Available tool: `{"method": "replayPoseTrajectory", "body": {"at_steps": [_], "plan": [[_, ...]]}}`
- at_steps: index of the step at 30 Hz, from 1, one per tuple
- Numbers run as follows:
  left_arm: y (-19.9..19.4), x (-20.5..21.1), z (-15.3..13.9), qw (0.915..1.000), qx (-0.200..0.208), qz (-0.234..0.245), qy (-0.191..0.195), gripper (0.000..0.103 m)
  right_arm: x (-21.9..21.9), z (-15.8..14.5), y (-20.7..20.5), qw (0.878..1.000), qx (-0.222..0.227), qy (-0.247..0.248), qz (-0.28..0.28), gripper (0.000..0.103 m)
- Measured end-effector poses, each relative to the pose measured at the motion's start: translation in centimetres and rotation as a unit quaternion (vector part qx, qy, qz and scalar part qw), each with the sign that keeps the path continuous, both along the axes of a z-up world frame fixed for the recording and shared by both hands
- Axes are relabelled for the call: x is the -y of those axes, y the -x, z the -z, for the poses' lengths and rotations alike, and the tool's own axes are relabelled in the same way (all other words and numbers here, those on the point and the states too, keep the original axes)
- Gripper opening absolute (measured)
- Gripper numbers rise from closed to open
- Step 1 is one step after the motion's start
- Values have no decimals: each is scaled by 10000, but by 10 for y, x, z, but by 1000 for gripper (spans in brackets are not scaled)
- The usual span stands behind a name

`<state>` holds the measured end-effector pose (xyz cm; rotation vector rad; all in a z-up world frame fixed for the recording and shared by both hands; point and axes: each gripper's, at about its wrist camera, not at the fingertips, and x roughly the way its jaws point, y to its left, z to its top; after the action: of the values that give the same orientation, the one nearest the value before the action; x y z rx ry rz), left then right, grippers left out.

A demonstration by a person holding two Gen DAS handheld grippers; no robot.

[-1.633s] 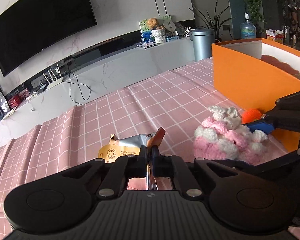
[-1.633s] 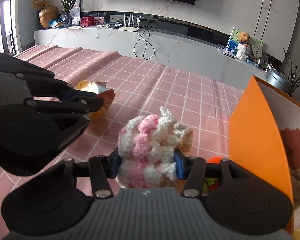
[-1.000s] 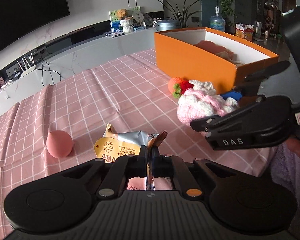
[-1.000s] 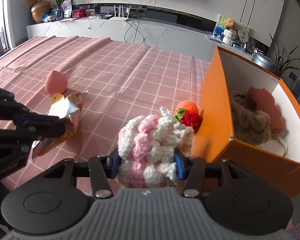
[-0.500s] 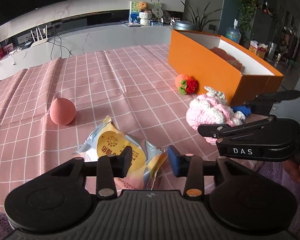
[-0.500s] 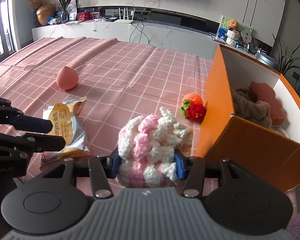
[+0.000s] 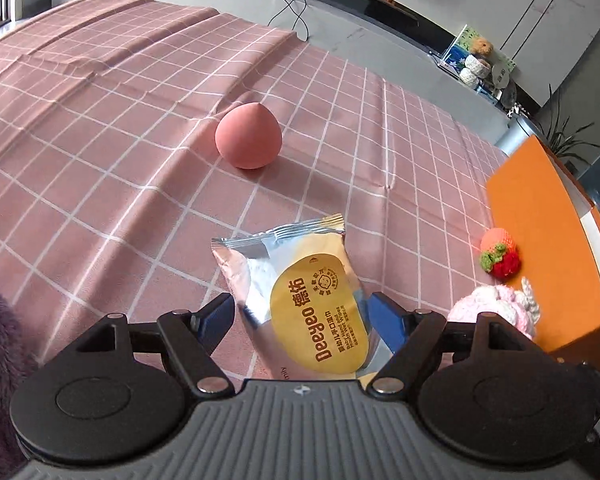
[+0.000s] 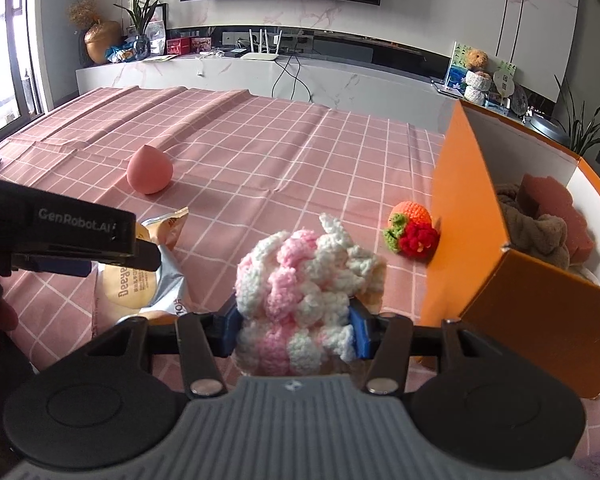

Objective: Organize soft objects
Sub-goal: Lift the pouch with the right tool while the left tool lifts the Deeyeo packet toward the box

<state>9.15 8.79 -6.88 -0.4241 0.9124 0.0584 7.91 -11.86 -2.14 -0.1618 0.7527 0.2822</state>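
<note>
Right wrist: right tongs (image 8: 296, 326) clamping crochet puff (image 8: 304, 280), orange box (image 8: 460, 216) wall just beside.

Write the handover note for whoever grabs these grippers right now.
Left gripper: open, fingers either side of the wipes packet lying on the tablecloth.
Right gripper: shut on the pink-and-white crochet piece, beside the orange box.
Done: a brown fabric bundle and a pink sponge are in the box.
Left: box the crochet piece, then the crochet strawberry against the box wall, the peach-shaped sponge and probably the packet.
</note>
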Motion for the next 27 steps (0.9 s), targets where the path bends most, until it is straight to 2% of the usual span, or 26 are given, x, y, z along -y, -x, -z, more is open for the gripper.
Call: {"method": "replayPoseTrajectory", "body": {"at_steps": [6,8,10,14,18,22,27], "plan": [[-10,11,6,9999,-14,-138,-72,95,-13,17,-10,9995,-201,201,-137,53],[-14,17,10,9999,-14,10,-166,95,-15,20,-11,9993,-265,206,-188,54],[-14,26,11,9984,52,263,-496,95,-16,22,-11,9992,-263,242,-203,56],[-13,38,13,9933,155,658,-936,90,-17,24,-12,9990,-281,266,-216,61],[-11,42,16,9878,344,912,-1217,81,-21,27,-9,9985,-188,414,-317,62],[-8,40,15,9855,451,1067,-1239,70,-19,26,-8,9984,-158,432,-329,54],[-2,38,12,9832,549,1227,-1233,64,-19,23,-6,9981,-111,481,-362,47]]}}
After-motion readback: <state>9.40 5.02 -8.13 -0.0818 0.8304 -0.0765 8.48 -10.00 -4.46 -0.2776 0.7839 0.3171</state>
